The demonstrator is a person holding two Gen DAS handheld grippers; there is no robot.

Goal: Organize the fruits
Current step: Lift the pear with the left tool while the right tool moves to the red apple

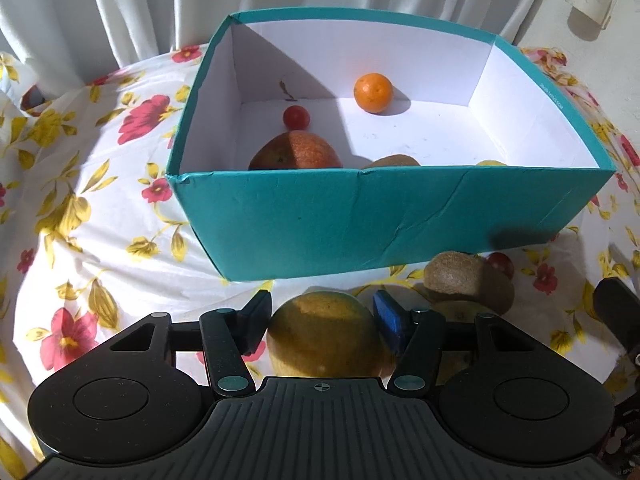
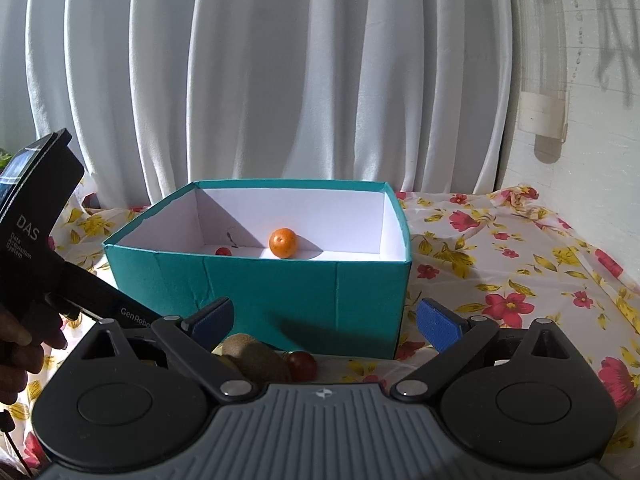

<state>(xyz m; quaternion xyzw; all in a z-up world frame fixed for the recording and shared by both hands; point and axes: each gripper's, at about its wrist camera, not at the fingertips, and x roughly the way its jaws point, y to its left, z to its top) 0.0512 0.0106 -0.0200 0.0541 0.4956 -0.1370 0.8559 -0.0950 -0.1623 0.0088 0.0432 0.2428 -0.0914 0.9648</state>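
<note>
My left gripper (image 1: 322, 320) is shut on a yellow-green round fruit (image 1: 324, 340), a pad pressing each side, just in front of the teal box (image 1: 360, 216). Inside the box lie an orange (image 1: 373, 93), a small red tomato (image 1: 296, 117), a reddish apple (image 1: 298, 152) and a kiwi (image 1: 394, 161) partly hidden by the near wall. In the right wrist view my right gripper (image 2: 324, 320) stands open with nothing between its fingers, above a kiwi (image 2: 256, 356) and a small red tomato (image 2: 303, 364) on the cloth in front of the box (image 2: 304, 292).
A floral tablecloth (image 1: 80, 240) covers the table, with white curtains (image 2: 280, 80) behind it. Two brown kiwis (image 1: 456, 276) and a red tomato (image 1: 500, 262) lie right of the held fruit. A hand (image 2: 20, 340) holds the left gripper's body (image 2: 36, 220) at the far left.
</note>
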